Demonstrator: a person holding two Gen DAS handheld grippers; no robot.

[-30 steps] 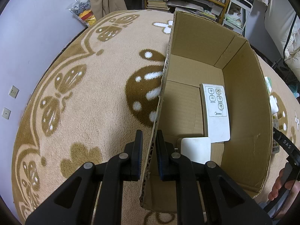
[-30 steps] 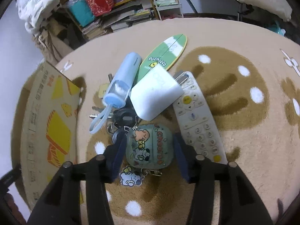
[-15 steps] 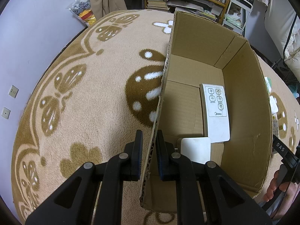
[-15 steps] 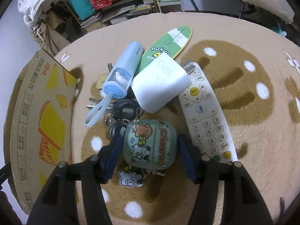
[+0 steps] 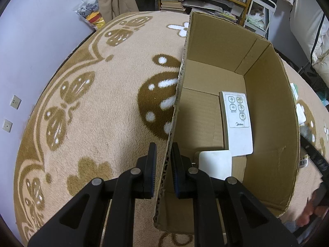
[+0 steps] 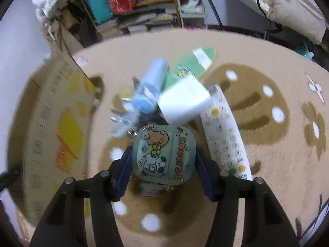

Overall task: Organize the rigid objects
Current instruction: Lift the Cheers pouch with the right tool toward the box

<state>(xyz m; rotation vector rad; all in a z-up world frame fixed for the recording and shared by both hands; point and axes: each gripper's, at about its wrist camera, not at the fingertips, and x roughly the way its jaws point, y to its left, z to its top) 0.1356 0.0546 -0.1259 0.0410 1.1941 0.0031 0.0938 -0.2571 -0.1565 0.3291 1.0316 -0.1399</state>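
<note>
My left gripper [image 5: 164, 164] is shut on the left wall of an open cardboard box [image 5: 216, 47]. The box stands on the carpet and holds a white fan remote [image 5: 236, 121] and a white square block [image 5: 216, 162]. A pale green cartoon earbud case [image 6: 162, 144] sits between the pads of my right gripper [image 6: 164, 151]. The jaws are closing on its sides, and the case hangs just above the carpet. Beyond it lies a pile: a blue tube [image 6: 152, 86], a green surfboard-shaped piece [image 6: 191, 63], a white charger block [image 6: 185, 100], a white TV remote [image 6: 224, 140] and keys [image 6: 121, 119].
The box's printed outer wall [image 6: 57, 119] stands left of the pile. A patterned beige carpet [image 5: 92, 113] covers the floor. Cluttered shelves [image 6: 133, 10] and bedding [image 6: 287, 4] line the far side. A person's hand [image 5: 308, 212] shows at the right edge of the left wrist view.
My right gripper has risen with the green case, whose charm now hangs beneath it. The pile looks farther off and blurred. The left gripper and box have not moved.
</note>
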